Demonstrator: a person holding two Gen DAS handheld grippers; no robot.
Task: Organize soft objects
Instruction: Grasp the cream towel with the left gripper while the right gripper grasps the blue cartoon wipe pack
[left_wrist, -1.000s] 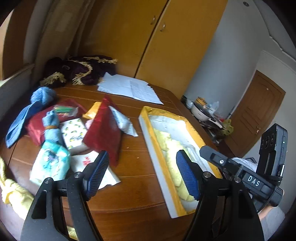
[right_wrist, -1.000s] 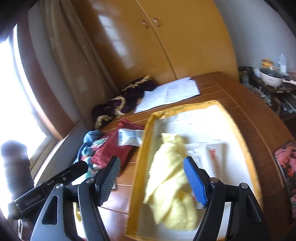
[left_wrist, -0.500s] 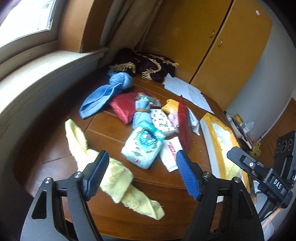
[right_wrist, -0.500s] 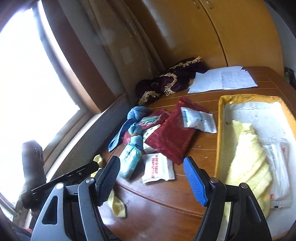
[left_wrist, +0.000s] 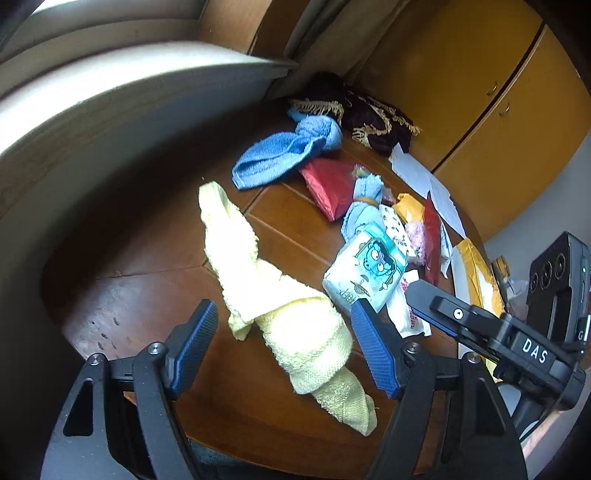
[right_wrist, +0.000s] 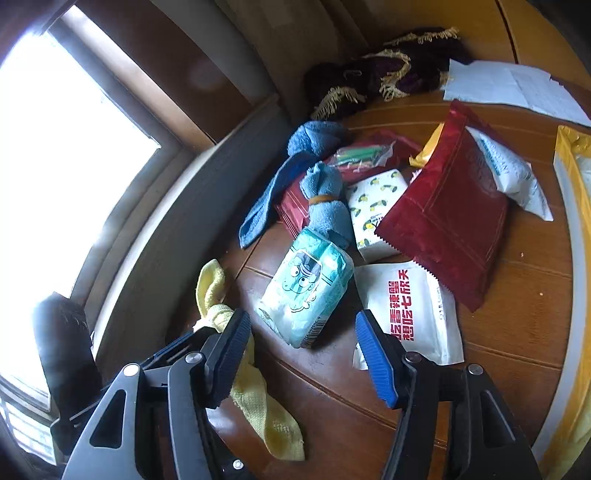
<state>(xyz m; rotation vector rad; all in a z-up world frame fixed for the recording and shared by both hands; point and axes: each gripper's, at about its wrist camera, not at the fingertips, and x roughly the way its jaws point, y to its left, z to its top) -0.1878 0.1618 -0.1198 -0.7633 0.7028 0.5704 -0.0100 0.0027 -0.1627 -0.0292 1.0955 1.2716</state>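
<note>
Yellow towel (left_wrist: 295, 317) lay crumpled on bench (left_wrist: 147, 295), between fingers of left gripper (left_wrist: 284, 350) — spread wide, empty. Judged light, limp, non-slip; best pinch at thick rolled middle. Right gripper (right_wrist: 301, 354) wide too — over tissue pack (right_wrist: 306, 288), soft, crinkly.

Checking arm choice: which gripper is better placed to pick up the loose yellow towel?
Left. The left gripper is open, its fingers either side of the yellow towel. The open right gripper faces the teal tissue pack.
</note>
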